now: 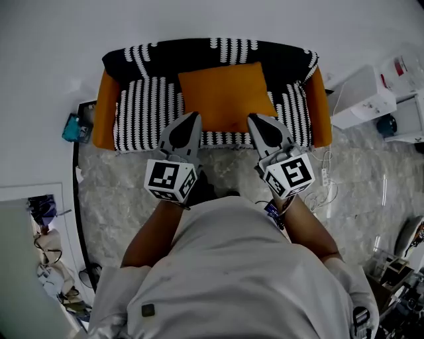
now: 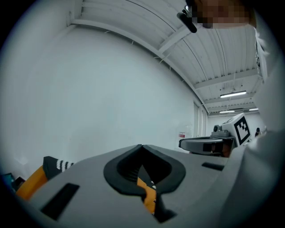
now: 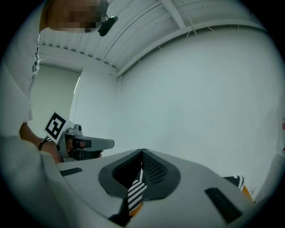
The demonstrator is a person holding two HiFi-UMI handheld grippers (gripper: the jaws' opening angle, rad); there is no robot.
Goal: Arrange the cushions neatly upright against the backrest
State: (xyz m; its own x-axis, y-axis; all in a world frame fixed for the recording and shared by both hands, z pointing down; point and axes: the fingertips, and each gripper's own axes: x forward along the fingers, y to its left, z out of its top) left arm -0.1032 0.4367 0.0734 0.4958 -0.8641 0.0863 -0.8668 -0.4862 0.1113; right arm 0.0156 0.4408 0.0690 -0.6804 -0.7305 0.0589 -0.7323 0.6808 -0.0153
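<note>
On striped sofa (image 1: 142, 109), orange cushion (image 1: 225, 96), left claw (image 1: 193, 116), right claw (image 1: 254, 118), both closed

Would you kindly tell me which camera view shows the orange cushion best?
The head view: the orange cushion sits on the striped sofa, nearly all visible. Both gripper views show only an orange sliver between their jaws.

- Plain white wall (image 1: 212, 16) at the far side.
- Grey marbled floor (image 1: 112, 192).
- White boxy unit (image 1: 361, 96) at right.
- Lit ceiling strip lights (image 2: 232, 94) on ribbed white ceiling (image 2: 213, 53).

Orange cushion (image 1: 226, 96); black-white striped sofa cover (image 1: 142, 112)
</note>
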